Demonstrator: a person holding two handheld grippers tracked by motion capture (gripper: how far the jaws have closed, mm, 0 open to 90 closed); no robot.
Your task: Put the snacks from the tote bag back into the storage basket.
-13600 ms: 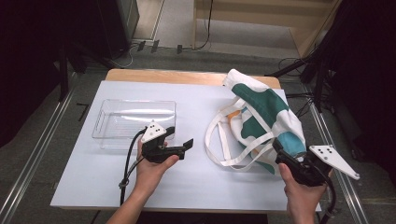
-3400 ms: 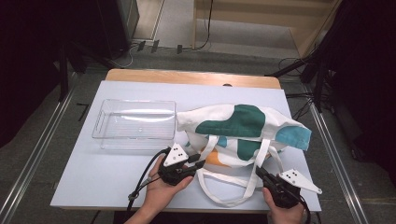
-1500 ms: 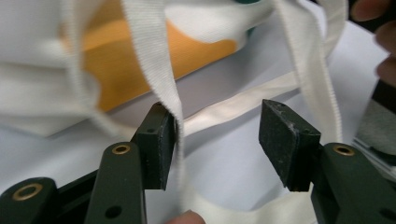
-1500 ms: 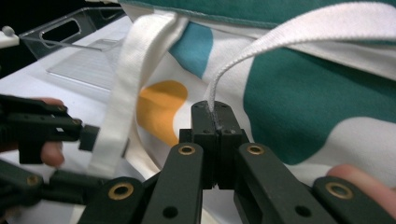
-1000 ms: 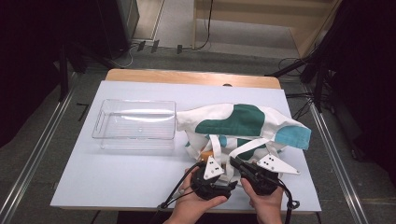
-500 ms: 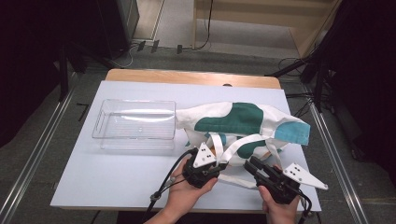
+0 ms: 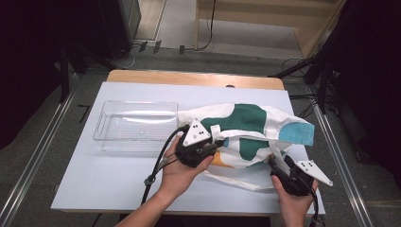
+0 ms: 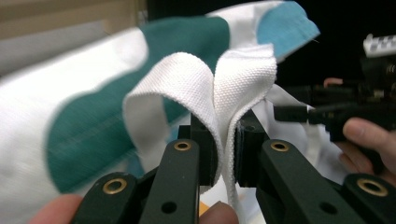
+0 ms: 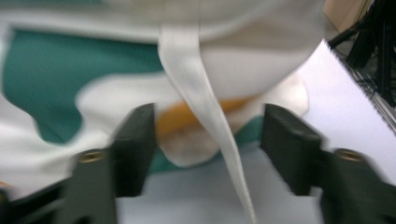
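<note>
Right now the bag (image 7: 246, 132), white cloth w/ green, teal and orange patches, lies across the right half of the table (image 7: 118, 175), its left end touching the right end of the clear plastic tray (image 7: 137, 125), which sits toward the left rear. The left gripper (image 7: 212, 145) is at the bag's near-left part; in the left gripper view its jaws are pinched tight on a folded white strap (image 8: 224, 93), the webbing doubled up and standing above the pads. The left hand (image 7: 182, 170) wraps the gripper body, cable (image 7: 158, 161) trailing toward the table's front edge. The right gripper (image 7: 279, 163) is near the front right corner, by the bag's near-right side. In the right gripper view (blurry) its jaws stand wide apart, a second strap (image 9: 205, 107) hanging down between them, touching neither pad. Another strap loop (image 7: 236, 179) lies flat on the table between the two hands. The right hand (image 7: 293, 203) comes in from the front edge.
</note>
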